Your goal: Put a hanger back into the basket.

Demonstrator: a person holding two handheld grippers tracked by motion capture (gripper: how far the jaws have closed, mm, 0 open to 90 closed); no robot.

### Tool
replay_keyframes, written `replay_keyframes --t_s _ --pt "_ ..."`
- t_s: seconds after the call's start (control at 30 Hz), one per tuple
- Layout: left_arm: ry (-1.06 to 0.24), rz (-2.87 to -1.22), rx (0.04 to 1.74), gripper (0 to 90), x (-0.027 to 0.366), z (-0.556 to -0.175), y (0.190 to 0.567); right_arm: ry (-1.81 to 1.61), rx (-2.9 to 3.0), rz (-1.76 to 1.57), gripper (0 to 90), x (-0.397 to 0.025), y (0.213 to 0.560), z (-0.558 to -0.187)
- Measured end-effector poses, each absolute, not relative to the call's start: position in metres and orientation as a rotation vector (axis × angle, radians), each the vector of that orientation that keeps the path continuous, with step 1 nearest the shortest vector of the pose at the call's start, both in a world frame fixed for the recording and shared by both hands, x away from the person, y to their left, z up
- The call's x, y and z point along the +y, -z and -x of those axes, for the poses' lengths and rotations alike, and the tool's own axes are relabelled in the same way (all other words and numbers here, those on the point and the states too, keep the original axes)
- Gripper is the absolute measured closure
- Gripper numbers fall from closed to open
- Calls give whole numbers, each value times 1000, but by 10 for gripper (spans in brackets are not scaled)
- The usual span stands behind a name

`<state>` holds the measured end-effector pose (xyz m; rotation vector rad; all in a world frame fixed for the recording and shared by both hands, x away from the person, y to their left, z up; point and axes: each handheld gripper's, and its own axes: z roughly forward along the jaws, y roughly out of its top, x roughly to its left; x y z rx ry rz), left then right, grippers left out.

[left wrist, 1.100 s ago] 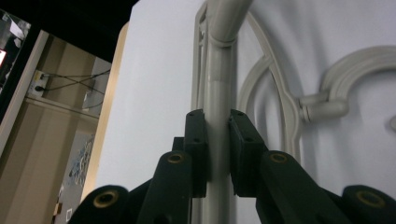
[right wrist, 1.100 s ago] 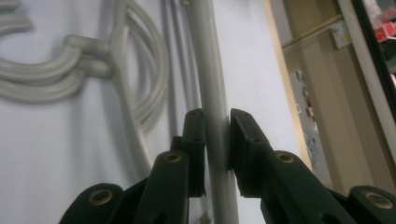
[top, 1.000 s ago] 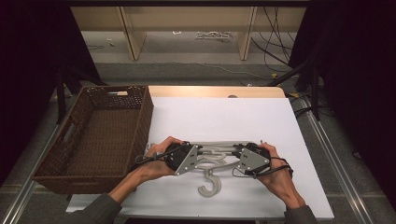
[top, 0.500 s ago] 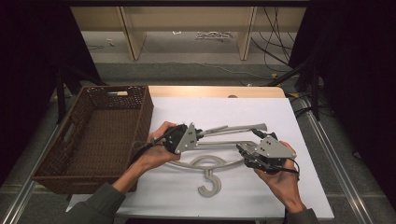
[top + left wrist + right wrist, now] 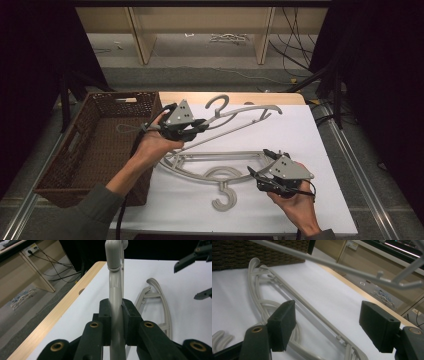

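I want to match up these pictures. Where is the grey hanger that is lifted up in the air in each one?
High view: the lifted hanger sits upper middle, clamped by the left gripper.
Left gripper view: it runs up the centre, squeezed between the black jaws.
Right gripper view: its thin bars cross the top.
Shared landmark: the other hanger lying flat on the white table.

Open white surface [image 5: 320,140] to the right and at the near edge. Blocked on the left by tall brown woven wicker basket [image 5: 95,150]; in the middle by flat grey plastic hanger [image 5: 210,170].
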<state>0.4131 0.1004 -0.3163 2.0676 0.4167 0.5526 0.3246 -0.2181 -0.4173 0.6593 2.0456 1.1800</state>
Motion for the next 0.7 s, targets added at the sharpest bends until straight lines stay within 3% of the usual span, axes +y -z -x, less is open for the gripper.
replay_keyframes --t_s 0.4,0.7 --pt "-574 -1954 523 796 157 -411 275 -1214 2059 -675 296 -221 423 -313" --pt "-633 -1910 627 796 218 -405 272 -1233 2062 -702 263 -222 426 -307"
